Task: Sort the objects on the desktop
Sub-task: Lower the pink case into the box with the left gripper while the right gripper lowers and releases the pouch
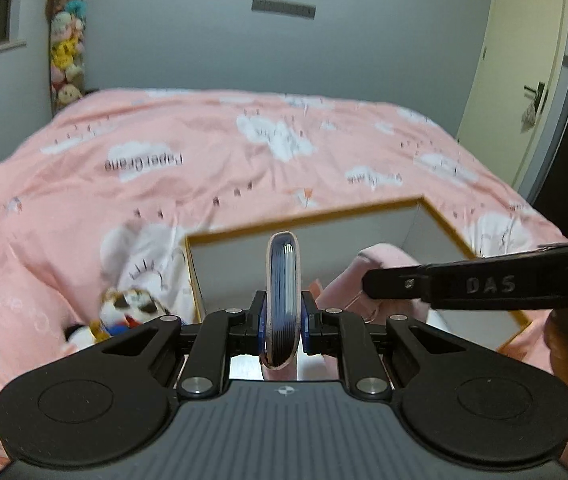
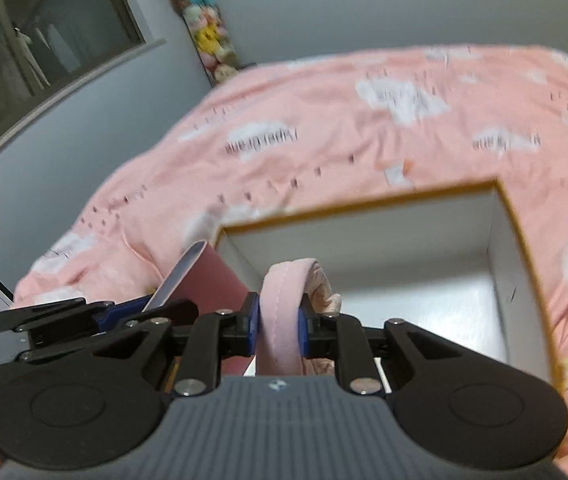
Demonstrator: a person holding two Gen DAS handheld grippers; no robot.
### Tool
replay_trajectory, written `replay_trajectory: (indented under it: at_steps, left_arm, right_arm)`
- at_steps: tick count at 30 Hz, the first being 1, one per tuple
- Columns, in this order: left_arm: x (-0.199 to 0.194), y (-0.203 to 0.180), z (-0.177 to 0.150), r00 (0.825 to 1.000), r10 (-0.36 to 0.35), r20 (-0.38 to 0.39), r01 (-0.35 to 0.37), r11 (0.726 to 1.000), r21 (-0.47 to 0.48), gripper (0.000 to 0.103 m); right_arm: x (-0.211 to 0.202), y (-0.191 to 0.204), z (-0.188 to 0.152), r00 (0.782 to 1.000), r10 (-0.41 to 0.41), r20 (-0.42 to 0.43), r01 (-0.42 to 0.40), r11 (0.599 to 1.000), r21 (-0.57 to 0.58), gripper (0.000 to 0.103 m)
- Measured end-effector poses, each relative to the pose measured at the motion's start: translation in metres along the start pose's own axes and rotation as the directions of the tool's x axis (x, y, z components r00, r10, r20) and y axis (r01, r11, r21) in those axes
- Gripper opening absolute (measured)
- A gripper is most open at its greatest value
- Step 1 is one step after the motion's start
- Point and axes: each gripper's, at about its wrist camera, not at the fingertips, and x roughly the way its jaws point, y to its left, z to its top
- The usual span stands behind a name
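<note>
Left wrist view. One left hand-held gripper (image 1: 282,318), jaws narrow and pressed on one flat pink-edged case (image 1: 282,300) standing on edge; its face is dark and ribbed, possibly a card holder, though blur leaves that unsure. The case sits at the centre of the view, over the near wall of one white box (image 1: 423,224) with an orange-brown rim, which lies on the bed (image 1: 204,168). One plush toy (image 1: 128,310), white with orange and black patches, lies on the bed at 9 o'clock of the gripper, just outside the box. One right hand-held gripper (image 1: 367,282) enters from 3 o'clock, its arm lettered "DAS"; its fingertips are hidden against one pink fabric item (image 1: 379,260) over the box. Bed cover: pink, white clouds, mirrored print reading roughly "Paper Crane". One column of stacked plush dolls (image 1: 66,48) at 11 o'clock; the top is cut off. One door (image 1: 523,60) at 2 o'clock.

Right wrist view. The right hand-held gripper (image 2: 280,328), jaws narrow and clamped on the pink fabric item (image 2: 284,316), a folded padded band with lighter crumpled cloth behind it. The item is over the near edge of the box (image 2: 499,248). The left hand-held gripper (image 2: 124,316) is at 9 o'clock with the case (image 2: 204,280), seen side-on. One window (image 2: 44,32) at 10 o'clock.
</note>
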Motion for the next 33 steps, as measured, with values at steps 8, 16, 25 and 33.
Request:
replay_trajectory:
  at_steps: [8, 16, 25, 33]
  left_arm:
    - [0.022, -0.001, -0.020, 0.993, 0.030, -0.116, -0.030, 1.000, 0.007, 0.018]
    - [0.034, 0.002, -0.028, 0.973, 0.049, -0.226, -0.050, 0.999, -0.001, 0.018]
    - [0.033, 0.007, -0.036, 0.972, 0.032, -0.232, -0.034, 0.999, -0.002, 0.019]
    - [0.025, 0.009, -0.039, 0.975, -0.002, -0.222, 0.002, 1.000, -0.003, 0.028]
  right_arm:
    - [0.036, -0.005, -0.024, 0.994, 0.005, -0.105, -0.002, 1.000, 0.030, 0.020]
    - [0.045, -0.005, -0.029, 0.988, 0.062, -0.142, -0.055, 0.997, 0.054, 0.020]
    - [0.047, -0.002, -0.030, 0.981, 0.083, -0.177, -0.072, 0.995, 0.067, 0.020]
    - [0.047, -0.006, -0.032, 0.972, 0.112, -0.206, -0.090, 0.989, 0.114, 0.021]
